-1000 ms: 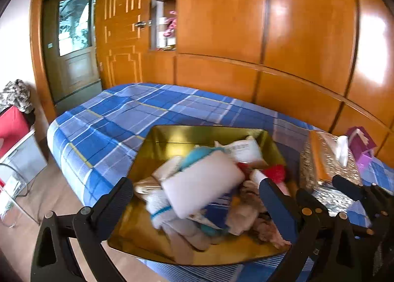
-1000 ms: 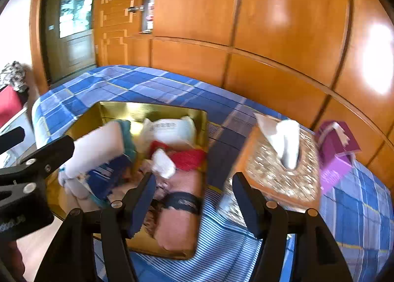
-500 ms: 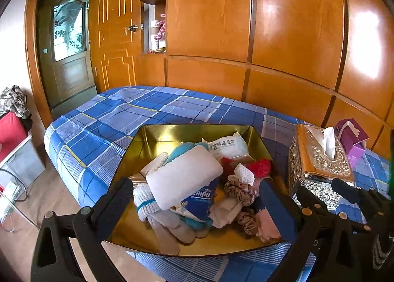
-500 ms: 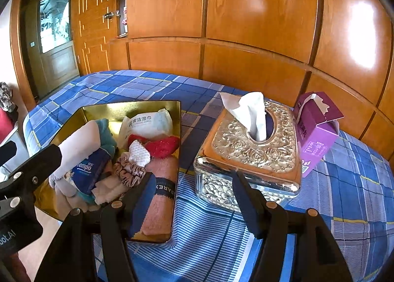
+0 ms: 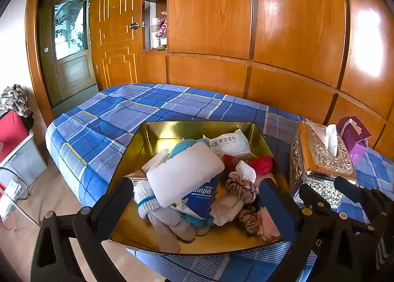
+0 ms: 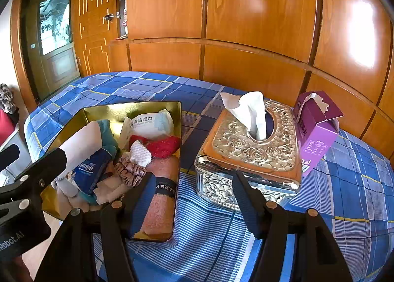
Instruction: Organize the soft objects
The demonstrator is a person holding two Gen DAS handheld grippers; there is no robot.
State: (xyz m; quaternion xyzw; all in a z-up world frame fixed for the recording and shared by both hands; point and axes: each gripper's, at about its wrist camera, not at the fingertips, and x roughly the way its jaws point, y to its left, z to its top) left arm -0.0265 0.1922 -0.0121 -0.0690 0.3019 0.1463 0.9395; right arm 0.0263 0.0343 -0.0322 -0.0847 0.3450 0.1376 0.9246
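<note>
Gold tray (image 5: 152,139) of soft items beneath open left tool (image 5: 194,195)

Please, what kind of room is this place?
Most likely a home bedroom: a bed with a blue plaid sheet, a wall of wooden wardrobe panels, and a door with a glass pane.

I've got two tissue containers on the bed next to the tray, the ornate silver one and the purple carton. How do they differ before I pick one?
The ornate silver tissue box is wide, low and embossed metal; the purple carton is narrower, taller, plain printed card. The silver box has a tidy oval slot with a tissue standing up; the carton's top is torn open, flap raised. The silver box sits beside the gold tray; the carton is behind it, farther from the tray. Both rest on the blue plaid bedcover.
</note>
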